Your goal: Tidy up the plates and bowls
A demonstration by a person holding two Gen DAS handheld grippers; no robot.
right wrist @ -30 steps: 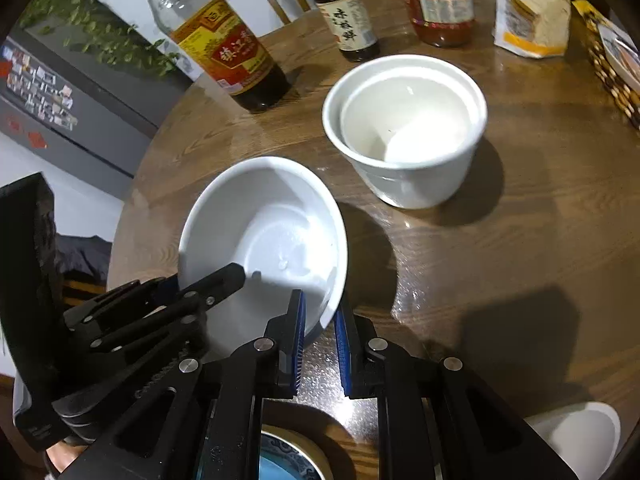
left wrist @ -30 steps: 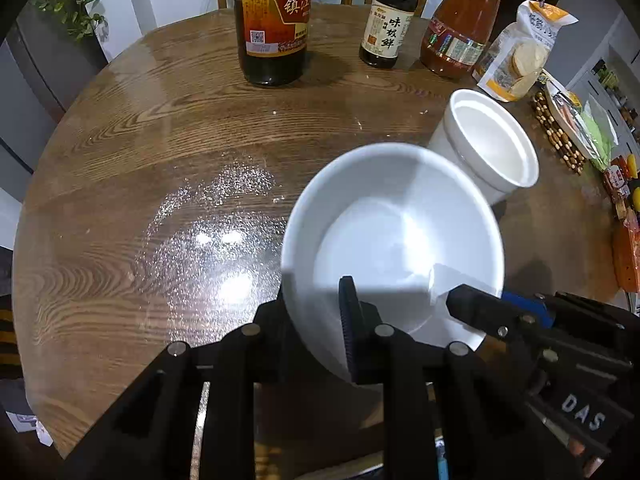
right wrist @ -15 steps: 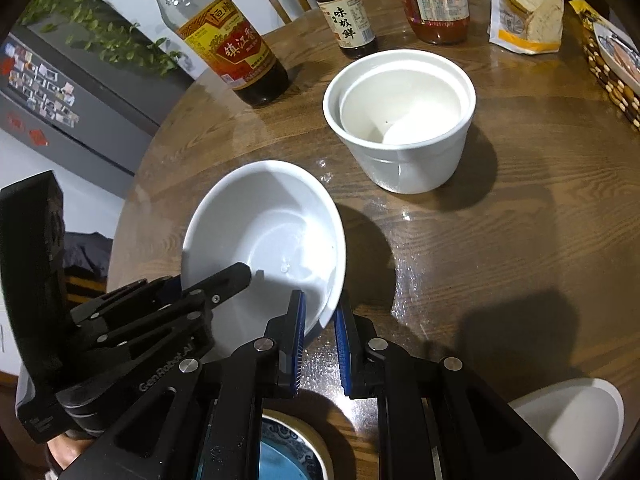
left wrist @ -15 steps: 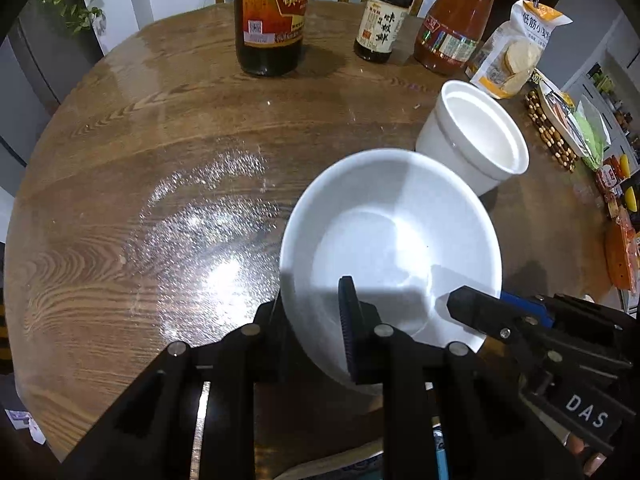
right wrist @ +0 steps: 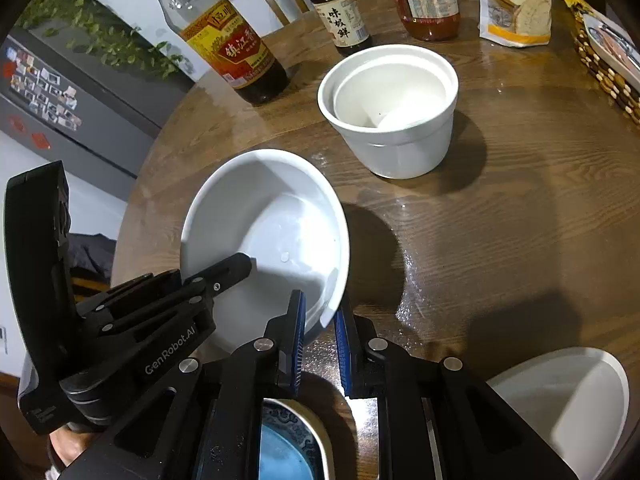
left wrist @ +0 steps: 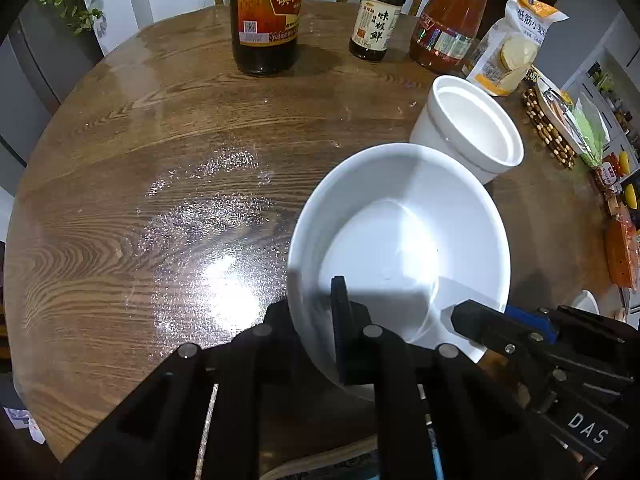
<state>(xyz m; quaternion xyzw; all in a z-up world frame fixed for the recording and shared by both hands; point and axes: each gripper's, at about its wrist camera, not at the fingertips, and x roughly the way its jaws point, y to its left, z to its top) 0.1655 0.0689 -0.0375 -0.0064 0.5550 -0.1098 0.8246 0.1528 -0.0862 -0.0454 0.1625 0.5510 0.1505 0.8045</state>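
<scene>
White shallow bowl sits held above the round wooden surface, tilted, gripped from two sides. Left tool at the bowl's 6 o'clock rim in the left wrist view: one finger inside the bowl, the other outside under the wall, jaws closing with the rim between them. Right tool clamped on the same bowl's rim at about 5 o'clock in the right wrist view, blue pads either side of the wall, narrow gap filled by the rim. In the left wrist view the right tool comes in from 4 o'clock; in the right wrist view the left tool comes in from 8 o'clock.

White deep pot stands upright on the surface at 1 o'clock of the bowl, near it but apart in the right view; a smaller white dish is nested inside it. Back row at 12 o'clock: big vinegar bottle, small dark sauce bottle, red sauce bottle, snack bag. Woven tray at 2 o'clock edge of the surface.

Right view bottom: blue patterned dish under the tool at 6 o'clock, another white bowl at 4 o'clock, partly cut off. Bit of a hand shows under the left tool's body.
</scene>
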